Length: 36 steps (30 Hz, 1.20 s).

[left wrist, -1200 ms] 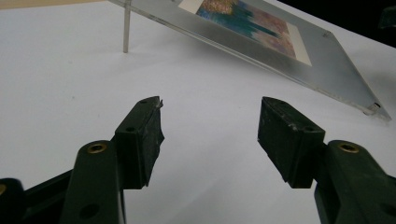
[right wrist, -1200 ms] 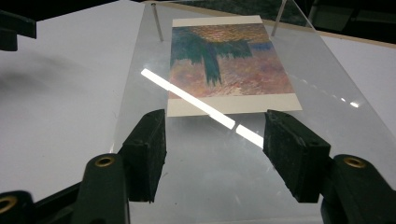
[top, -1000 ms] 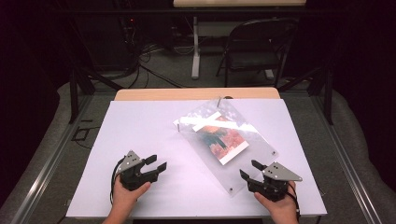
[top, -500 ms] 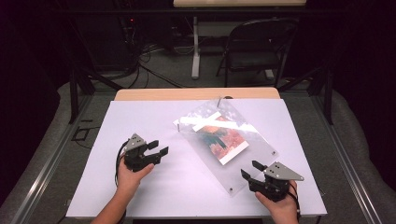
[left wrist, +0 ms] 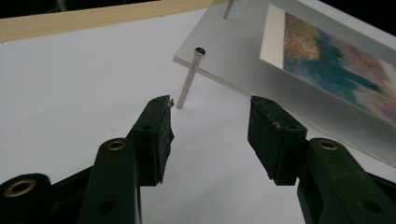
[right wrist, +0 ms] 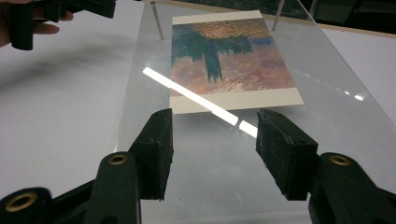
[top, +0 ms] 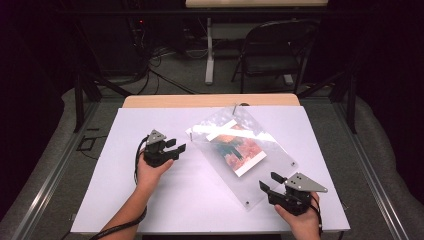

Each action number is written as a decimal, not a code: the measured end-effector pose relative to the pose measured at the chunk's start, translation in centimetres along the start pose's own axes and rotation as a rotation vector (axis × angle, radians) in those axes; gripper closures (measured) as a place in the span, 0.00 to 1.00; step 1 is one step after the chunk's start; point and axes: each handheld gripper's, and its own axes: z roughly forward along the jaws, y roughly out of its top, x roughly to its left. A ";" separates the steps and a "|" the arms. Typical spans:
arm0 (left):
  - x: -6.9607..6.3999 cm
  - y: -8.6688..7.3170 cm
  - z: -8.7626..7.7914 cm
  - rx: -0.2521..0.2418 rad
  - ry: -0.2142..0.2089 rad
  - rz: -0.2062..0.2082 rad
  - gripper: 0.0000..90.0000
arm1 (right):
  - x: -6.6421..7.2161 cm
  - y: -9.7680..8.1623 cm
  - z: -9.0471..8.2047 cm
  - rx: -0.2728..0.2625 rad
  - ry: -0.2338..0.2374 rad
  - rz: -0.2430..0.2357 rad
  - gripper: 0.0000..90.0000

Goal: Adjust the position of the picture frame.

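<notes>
My right gripper sits at the near edge of the table, jaws spread and empty, pointed at the near corner of the frame. In the right gripper view the clear sheet runs away from just ahead of my pads, and nothing is pinched between them.

My left gripper is out over the middle left of the table, level with the frame's left corner. Its jaws have just been closing a little, yet they are released, with only bare table between them. In the left gripper view a thin metal leg stands just beyond my fingertips, propping that corner of the frame up off the table.

I judge I am in the approach, both grippers lined up on the frame and neither touching it. Next I need to bring the left one on to the corner by the leg and the right one onto the near edge, then close gently, since the sheet looks slick.

The frame lies skewed across the middle and right of the table, tilted on its legs, and holds a picture sandwiched flat inside.
</notes>
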 end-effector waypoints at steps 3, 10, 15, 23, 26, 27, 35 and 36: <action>0.4 -0.2 1.2 0.019 0.022 0.009 0.59 | -0.1 0.0 0.0 0.003 0.001 0.005 0.51; 1.0 -0.2 3.2 0.059 0.042 0.000 0.68 | -0.2 -0.1 0.0 0.004 0.011 0.025 0.51; 0.9 0.0 4.1 0.072 0.047 0.016 0.71 | -0.3 -0.1 -0.1 0.002 0.010 0.029 0.51; 0.5 0.9 5.7 0.096 0.051 0.063 0.78 | -0.5 -0.2 -0.2 0.001 0.016 0.044 0.51; 0.3 1.0 6.1 0.106 0.052 0.074 0.78 | -0.5 -0.2 -0.2 -0.002 0.018 0.043 0.51; 0.3 1.0 6.3 0.106 0.054 0.077 0.79 | -0.5 -0.2 -0.2 -0.001 0.019 0.045 0.51; 0.3 1.3 7.2 0.126 0.073 0.098 0.85 | -0.5 -0.2 -0.3 -0.003 0.028 0.054 0.51; 0.3 1.3 7.2 0.126 0.073 0.098 0.86 | -0.5 -0.2 -0.3 -0.003 0.028 0.054 0.51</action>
